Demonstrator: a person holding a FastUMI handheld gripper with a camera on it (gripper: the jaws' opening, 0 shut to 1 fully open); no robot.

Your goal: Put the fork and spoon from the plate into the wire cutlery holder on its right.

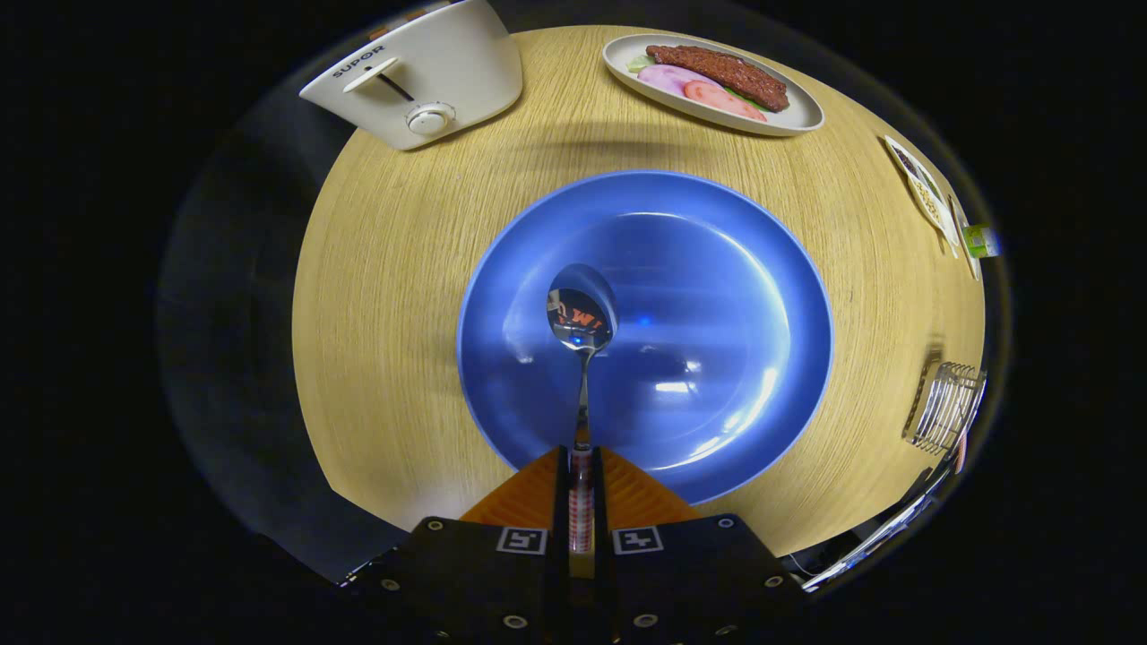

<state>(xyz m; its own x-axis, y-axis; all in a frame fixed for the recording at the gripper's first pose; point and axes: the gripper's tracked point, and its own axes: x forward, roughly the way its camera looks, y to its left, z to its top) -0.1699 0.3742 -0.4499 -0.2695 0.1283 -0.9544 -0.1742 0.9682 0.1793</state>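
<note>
Between the two orange fingers (538,497) of the gripper (581,461), which are clamped tight on its handle, one spoon (582,309) points forward with its bowl over the single blue plate (735,269). Beyond that plate on the round wooden table (394,269) stand one white toaster (421,76) to the left and one oval dish of food (712,82) to the right. Well off to the right, near the table's rim, sits one wire cutlery holder (948,408).

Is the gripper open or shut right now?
Shut: the gripper clamps the spoon handle between both fingers, above the blue plate.
</note>
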